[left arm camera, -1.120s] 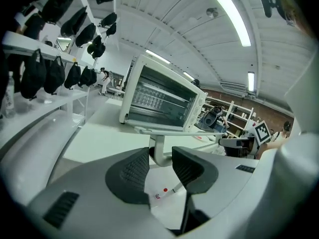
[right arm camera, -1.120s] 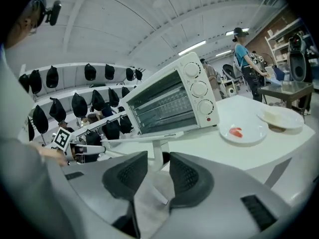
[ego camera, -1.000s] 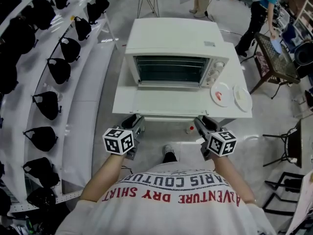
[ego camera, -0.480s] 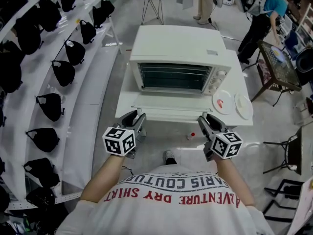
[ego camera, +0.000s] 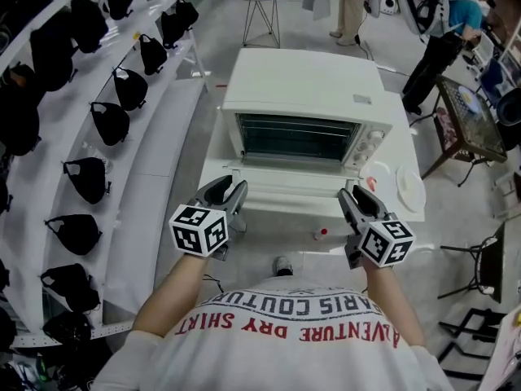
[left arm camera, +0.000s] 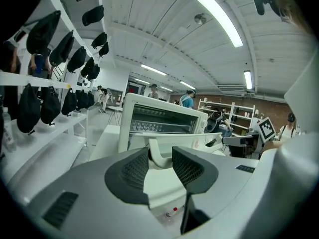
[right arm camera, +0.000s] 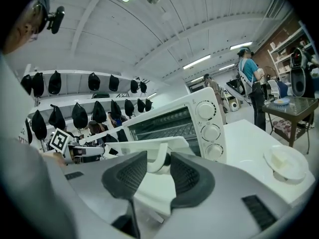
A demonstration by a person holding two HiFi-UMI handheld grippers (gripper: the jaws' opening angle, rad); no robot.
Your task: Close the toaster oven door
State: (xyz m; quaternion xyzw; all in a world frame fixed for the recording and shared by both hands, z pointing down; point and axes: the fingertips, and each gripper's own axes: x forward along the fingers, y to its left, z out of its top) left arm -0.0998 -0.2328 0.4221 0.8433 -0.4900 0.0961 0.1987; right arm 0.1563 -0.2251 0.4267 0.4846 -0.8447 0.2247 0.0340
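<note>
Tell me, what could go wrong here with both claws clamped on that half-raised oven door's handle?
The left gripper and right gripper each pinch only one end of the door handle; a slip could let the half-raised door drop back open. Uneven lifting by the two might twist the door on its hinges. The plate beside the toaster oven lies near the right gripper and could get knocked.
</note>
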